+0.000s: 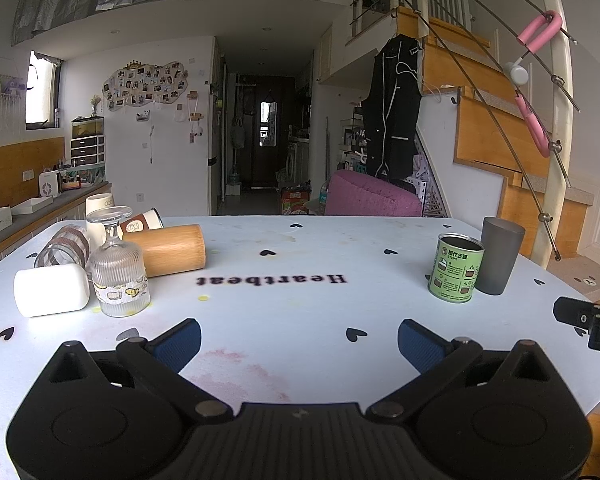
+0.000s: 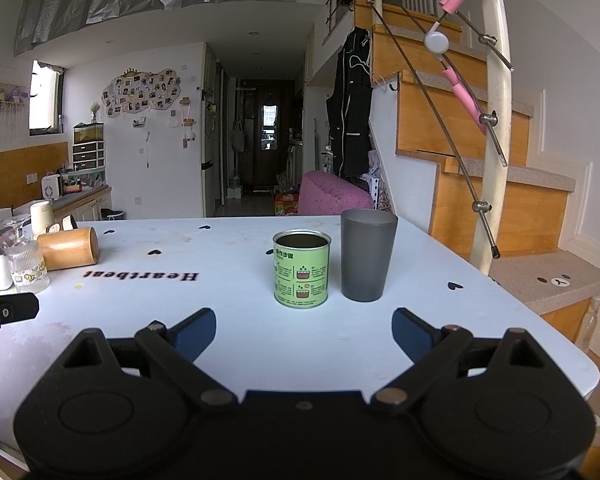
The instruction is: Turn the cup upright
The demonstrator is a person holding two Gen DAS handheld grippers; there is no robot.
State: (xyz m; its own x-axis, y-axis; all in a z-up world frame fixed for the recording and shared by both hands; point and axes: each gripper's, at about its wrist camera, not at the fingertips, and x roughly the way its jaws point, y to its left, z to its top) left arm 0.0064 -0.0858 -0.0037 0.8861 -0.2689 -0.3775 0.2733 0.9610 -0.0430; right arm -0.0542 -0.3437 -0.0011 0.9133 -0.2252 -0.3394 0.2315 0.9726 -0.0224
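Pale bench (image 1: 300,240) printed with hearts, stairs and hallway behind. At far left of it, wooden cup (image 1: 168,250) on its side, long axis level, beside inverted ribbed glass (image 1: 118,268) and toppled white cup (image 1: 52,290). Well ahead-left of left tongs (image 1: 299,338); left tongs and right tongs (image 2: 303,332) spread wide, holding nothing.

The white heart-print table (image 2: 236,320) carries a green can (image 2: 302,268), grey cup (image 2: 366,256) and toppled bamboo cup (image 1: 168,250).

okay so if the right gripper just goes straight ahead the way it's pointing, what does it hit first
Most likely the green can, standing upright almost dead ahead of the open right gripper. The grey cup stands just to the can's right and looks slightly farther back, though depth is hard to judge here.
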